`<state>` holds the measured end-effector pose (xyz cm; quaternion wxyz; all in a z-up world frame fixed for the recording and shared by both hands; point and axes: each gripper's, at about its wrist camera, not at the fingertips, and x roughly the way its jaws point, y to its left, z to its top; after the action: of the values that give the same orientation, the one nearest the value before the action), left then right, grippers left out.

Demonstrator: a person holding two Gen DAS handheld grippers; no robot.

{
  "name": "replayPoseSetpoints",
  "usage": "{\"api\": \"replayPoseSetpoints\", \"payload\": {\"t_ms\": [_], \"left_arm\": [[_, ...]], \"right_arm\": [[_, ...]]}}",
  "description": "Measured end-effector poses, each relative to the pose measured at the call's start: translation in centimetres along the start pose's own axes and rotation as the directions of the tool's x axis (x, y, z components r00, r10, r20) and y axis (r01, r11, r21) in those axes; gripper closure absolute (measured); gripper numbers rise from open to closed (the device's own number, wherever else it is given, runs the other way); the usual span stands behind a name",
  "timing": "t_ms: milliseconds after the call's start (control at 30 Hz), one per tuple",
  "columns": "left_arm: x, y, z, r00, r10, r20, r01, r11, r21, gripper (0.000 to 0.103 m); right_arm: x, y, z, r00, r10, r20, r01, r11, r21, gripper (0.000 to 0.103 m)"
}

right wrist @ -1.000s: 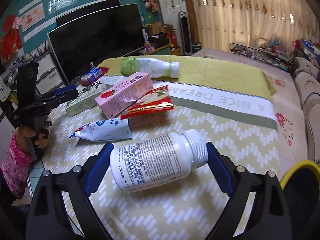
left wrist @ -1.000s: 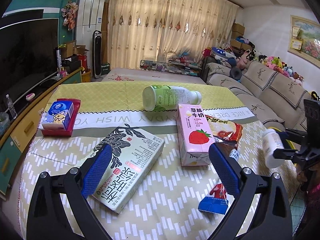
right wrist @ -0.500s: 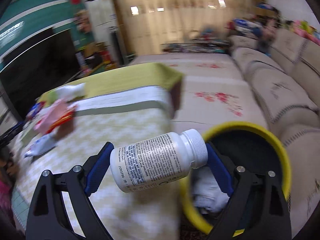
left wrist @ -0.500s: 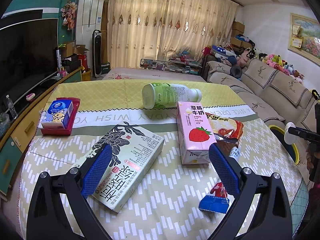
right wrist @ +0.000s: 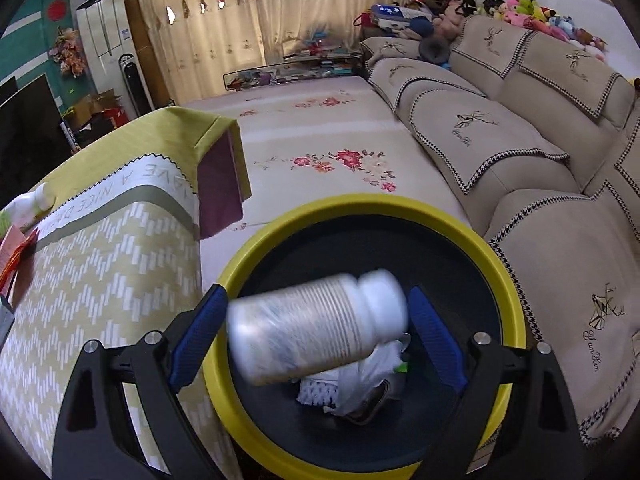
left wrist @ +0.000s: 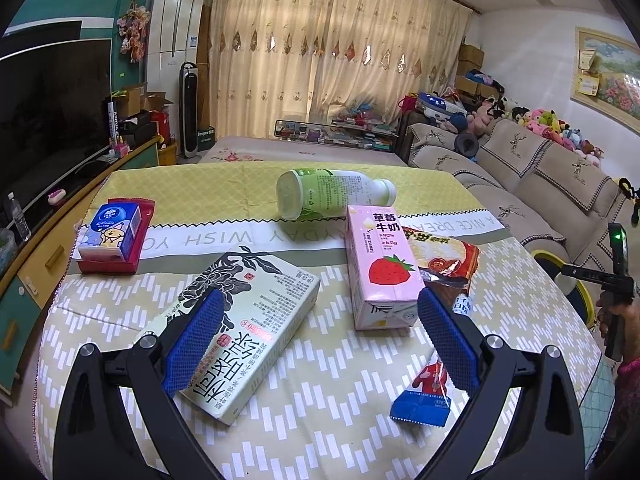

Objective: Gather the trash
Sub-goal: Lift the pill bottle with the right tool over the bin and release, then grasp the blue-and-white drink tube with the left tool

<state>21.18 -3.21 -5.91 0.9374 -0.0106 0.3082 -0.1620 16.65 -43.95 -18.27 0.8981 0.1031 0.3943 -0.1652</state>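
Our right gripper (right wrist: 316, 330) stands wide open above the yellow-rimmed bin (right wrist: 494, 258) beside the table (right wrist: 100, 276). The white bottle (right wrist: 316, 334) appears blurred between its blue pads, and we cannot tell if they touch it. Our left gripper (left wrist: 320, 338) hangs open and empty over the table, above the green tea carton (left wrist: 256, 312) and the pink strawberry milk carton (left wrist: 380, 264).

Left wrist view: low over table (left wrist: 340, 412), close, facing curtains across littered top. Right wrist view: beside table (right wrist: 100, 280) edge, tilted down into yellow-rimmed bin (right wrist: 500, 264), near. Shared: tablecloth, sofa, curtains, bin (left wrist: 550, 258).
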Motion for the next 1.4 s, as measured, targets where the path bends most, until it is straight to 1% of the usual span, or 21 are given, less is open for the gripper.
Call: {"api": "replayPoseSetpoints", "payload": {"t_ms": [133, 267, 333, 500, 633, 733, 833, 867, 933, 1000, 1033, 1167, 1233, 1300, 1400], "left_arm": [[-0.1, -0.2, 0.0, 1.000, -0.004, 0.002, 0.004, 1.000, 0.008, 0.007], [-0.2, -0.5, 0.0, 1.000, -0.014, 0.005, 0.014, 1.000, 0.016, 0.007], [-0.2, -0.7, -0.1, 1.000, -0.021, 0.005, 0.021, 0.999, 0.024, 0.007], [-0.2, -1.7, -0.2, 0.999, -0.047, -0.005, 0.047, 0.997, 0.056, 0.007], [-0.2, -3.5, -0.5, 0.995, -0.101, -0.020, 0.102, 0.988, 0.113, 0.007], [0.0, -5.4, -0.8, 0.985, -0.165, -0.058, 0.172, 0.973, 0.156, 0.007], [0.4, -7.2, -1.0, 0.974, -0.200, -0.106, 0.218, 0.956, 0.195, 0.007], [0.5, -7.8, -1.1, 0.971, -0.204, -0.123, 0.226, 0.951, 0.211, 0.007], [1.0, -8.9, -1.2, 0.968, -0.198, -0.154, 0.231, 0.943, 0.238, 0.008], [1.8, -10.0, -1.4, 0.961, -0.193, -0.197, 0.242, 0.934, 0.264, 0.015], [2.2, -10.5, -1.4, 0.958, -0.187, -0.219, 0.244, 0.931, 0.272, 0.021], [3.8, -10.9, -1.6, 0.948, -0.155, -0.276, 0.232, 0.934, 0.271, 0.038], [4.3, -10.8, -1.7, 0.946, -0.141, -0.293, 0.222, 0.938, 0.266, 0.043], [4.5, -10.7, -1.7, 0.948, -0.121, -0.295, 0.205, 0.939, 0.275, 0.045], [5.1, -10.7, -1.7, 0.945, -0.106, -0.310, 0.197, 0.940, 0.280, 0.055]], "right_arm": [[-0.1, -0.1, 0.1, 1.000, -0.006, 0.014, 0.006, 1.000, 0.008, 0.013], [-1.2, 0.4, 0.1, 0.999, -0.004, 0.033, 0.003, 1.000, 0.015, 0.013], [-2.3, 1.6, 0.1, 0.998, 0.000, 0.055, -0.001, 1.000, 0.008, 0.013], [-5.1, 4.3, -0.4, 0.992, 0.051, 0.120, -0.051, 0.999, 0.000, 0.011], [-7.1, 7.4, -1.5, 0.979, 0.096, 0.180, -0.094, 0.995, -0.018, 0.011], [-8.3, 9.6, -2.6, 0.965, 0.109, 0.238, -0.103, 0.994, -0.038, 0.011], [-8.7, 10.8, -3.3, 0.955, 0.110, 0.274, -0.100, 0.994, -0.050, 0.011], [-8.8, 11.0, -3.4, 0.953, 0.111, 0.280, -0.100, 0.994, -0.052, 0.011], [-9.3, 11.0, -3.5, 0.942, 0.116, 0.316, -0.108, 0.993, -0.044, 0.011], [-9.4, 10.9, -3.5, 0.940, 0.115, 0.320, -0.110, 0.993, -0.036, 0.010], [-9.3, 10.8, -3.5, 0.942, 0.112, 0.316, -0.108, 0.994, -0.031, 0.009], [-9.0, 10.2, -3.3, 0.946, 0.112, 0.303, -0.114, 0.993, -0.011, 0.009], [-9.0, 10.1, -3.4, 0.946, 0.115, 0.302, -0.117, 0.993, -0.011, 0.009], [-9.0, 10.2, -3.4, 0.947, 0.114, 0.302, -0.114, 0.993, -0.017, 0.009], [-9.0, 10.4, -3.4, 0.946, 0.113, 0.304, -0.109, 0.994, -0.028, 0.008]]}}
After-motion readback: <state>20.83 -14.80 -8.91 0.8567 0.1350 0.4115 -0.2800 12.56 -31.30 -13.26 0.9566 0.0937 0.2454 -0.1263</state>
